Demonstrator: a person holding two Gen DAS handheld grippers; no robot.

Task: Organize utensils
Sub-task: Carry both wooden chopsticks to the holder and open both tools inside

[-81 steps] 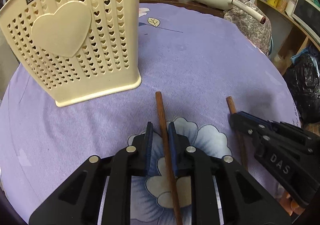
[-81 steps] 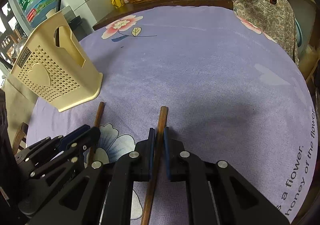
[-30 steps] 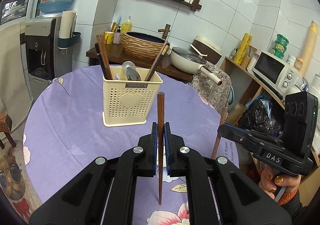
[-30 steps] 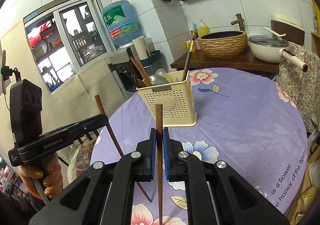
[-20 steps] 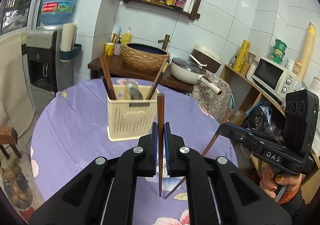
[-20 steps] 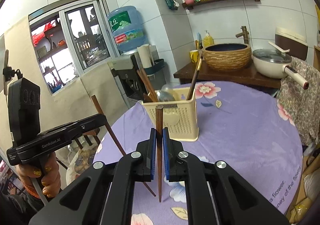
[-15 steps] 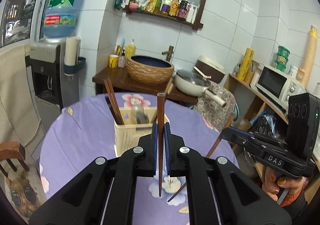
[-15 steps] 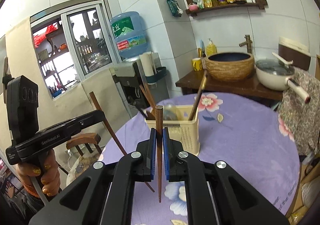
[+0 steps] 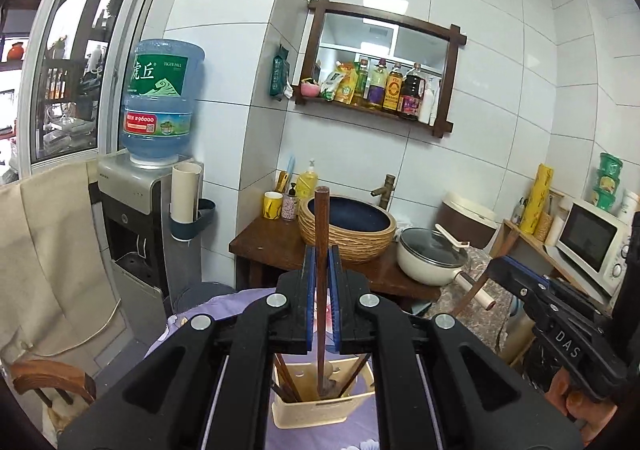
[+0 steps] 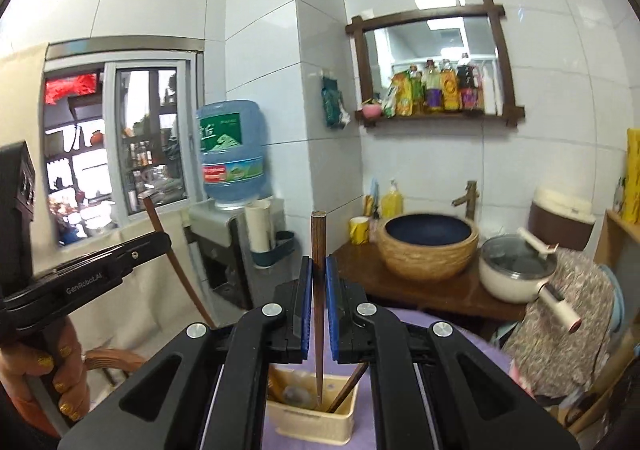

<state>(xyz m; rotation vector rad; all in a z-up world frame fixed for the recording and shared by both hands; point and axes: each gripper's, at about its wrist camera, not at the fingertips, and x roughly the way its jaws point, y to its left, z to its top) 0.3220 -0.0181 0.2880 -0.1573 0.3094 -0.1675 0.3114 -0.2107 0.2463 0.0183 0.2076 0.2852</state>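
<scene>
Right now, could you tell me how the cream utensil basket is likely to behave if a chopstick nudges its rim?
The utensil basket looks like thin plastic, so probably light and apt to slide on the purple tablecloth. The chopsticks leaning in it stand well above the rim, so it may tip if pushed near the top.

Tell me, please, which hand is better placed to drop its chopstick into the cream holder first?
Probably the right: its chopstick, clamped upright in the right tongs, lines up with an open gap in the holder. The left chopstick seems to hang over a spoon.
</scene>
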